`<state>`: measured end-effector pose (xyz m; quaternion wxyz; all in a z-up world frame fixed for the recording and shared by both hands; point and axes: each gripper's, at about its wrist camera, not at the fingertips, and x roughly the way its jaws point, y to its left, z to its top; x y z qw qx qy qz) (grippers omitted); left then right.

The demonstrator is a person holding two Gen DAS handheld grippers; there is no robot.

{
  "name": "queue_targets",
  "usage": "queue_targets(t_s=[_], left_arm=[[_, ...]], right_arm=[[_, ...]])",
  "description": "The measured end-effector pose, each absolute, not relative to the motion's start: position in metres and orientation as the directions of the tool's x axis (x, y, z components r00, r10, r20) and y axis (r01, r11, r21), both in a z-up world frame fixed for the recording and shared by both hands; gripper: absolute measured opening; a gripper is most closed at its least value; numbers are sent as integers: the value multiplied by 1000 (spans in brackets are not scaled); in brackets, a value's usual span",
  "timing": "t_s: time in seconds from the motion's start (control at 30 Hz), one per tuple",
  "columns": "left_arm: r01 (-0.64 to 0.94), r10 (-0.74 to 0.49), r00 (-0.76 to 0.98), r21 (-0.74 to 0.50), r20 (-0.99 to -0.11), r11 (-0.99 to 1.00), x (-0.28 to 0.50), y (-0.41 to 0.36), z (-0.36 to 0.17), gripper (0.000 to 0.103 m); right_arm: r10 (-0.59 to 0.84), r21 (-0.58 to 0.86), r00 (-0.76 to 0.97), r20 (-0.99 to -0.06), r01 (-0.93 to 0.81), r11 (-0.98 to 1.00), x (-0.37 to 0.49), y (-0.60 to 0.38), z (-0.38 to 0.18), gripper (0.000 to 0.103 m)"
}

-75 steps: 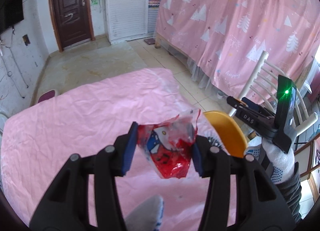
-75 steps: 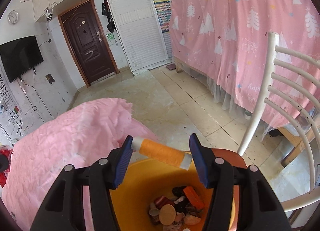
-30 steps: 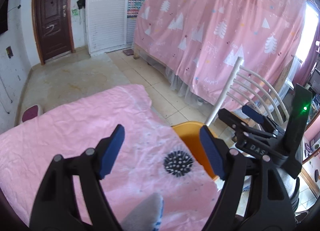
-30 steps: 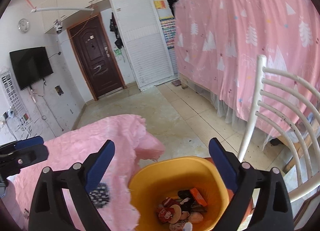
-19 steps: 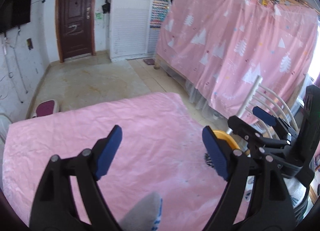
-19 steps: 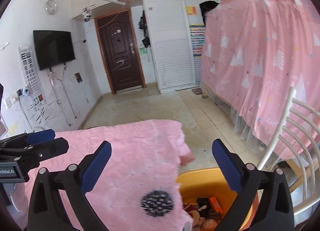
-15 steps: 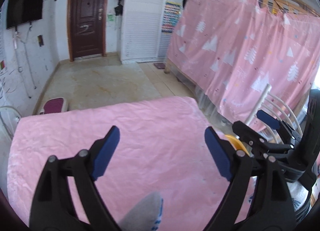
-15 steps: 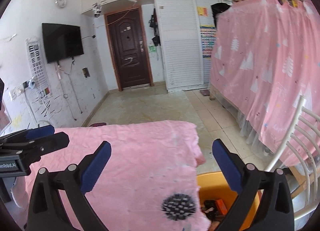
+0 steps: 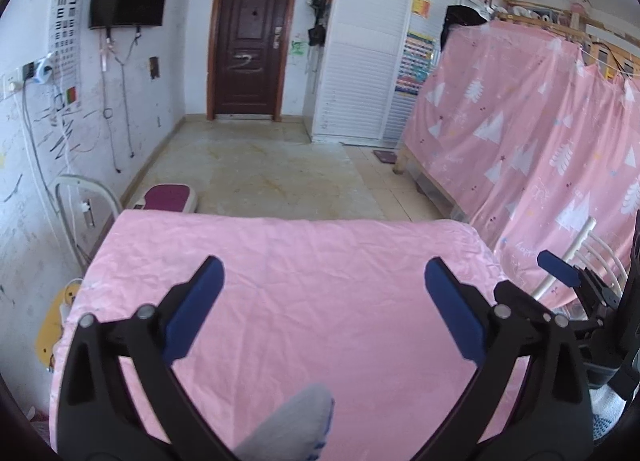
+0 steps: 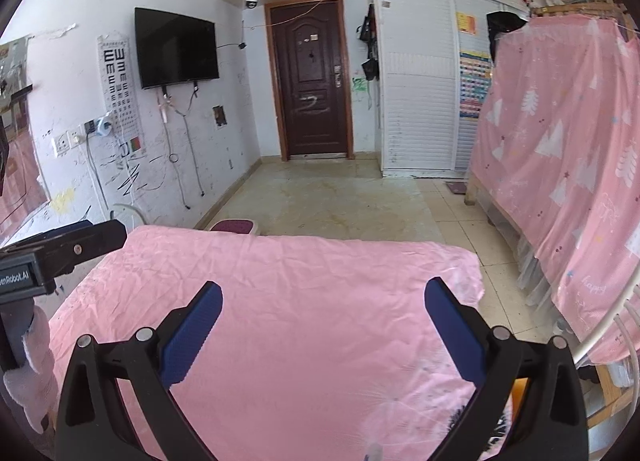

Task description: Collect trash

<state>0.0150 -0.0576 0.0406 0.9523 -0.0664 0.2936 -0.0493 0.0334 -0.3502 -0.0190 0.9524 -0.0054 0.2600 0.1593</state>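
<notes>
Both loads dropped since 2.5 s ago: left gripper [image 9: 322, 289] and right gripper [image 10: 322, 311] now spread empty over bare pink tablecloth [image 9: 320, 261], orange bin [image 10: 520, 385] at its right edge holding trash—task looks done.

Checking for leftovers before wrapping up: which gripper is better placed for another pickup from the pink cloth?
Neither clearly. The left gripper and right gripper both hang open and empty over the pink cloth, and no trash shows on it in either view.
</notes>
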Motion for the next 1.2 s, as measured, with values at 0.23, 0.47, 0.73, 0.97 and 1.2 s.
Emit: queue_targets(t_s=[0.23, 0.47, 0.73, 0.97, 1.2], left_arm=[[3, -95, 823, -163, -560, 987, 11, -32, 36, 96], [-24, -74, 823, -164, -563, 986, 11, -19, 36, 96], [-36, -67, 819, -168, -570, 985, 13, -14, 34, 97], [-39, -64, 817, -166, -574, 985, 15, -16, 34, 96], [-39, -65, 816, -166, -574, 985, 15, -17, 34, 96]], right_arm=[[324, 55, 792, -517, -347, 936, 38, -320, -25, 92], [337, 50, 782, -524, -366, 929, 41, -306, -29, 92], [337, 46, 781, -526, -369, 928, 41, -302, -30, 92], [337, 45, 779, -529, -372, 927, 42, -302, -30, 92], [337, 43, 779, -529, -372, 927, 42, -301, -31, 92]])
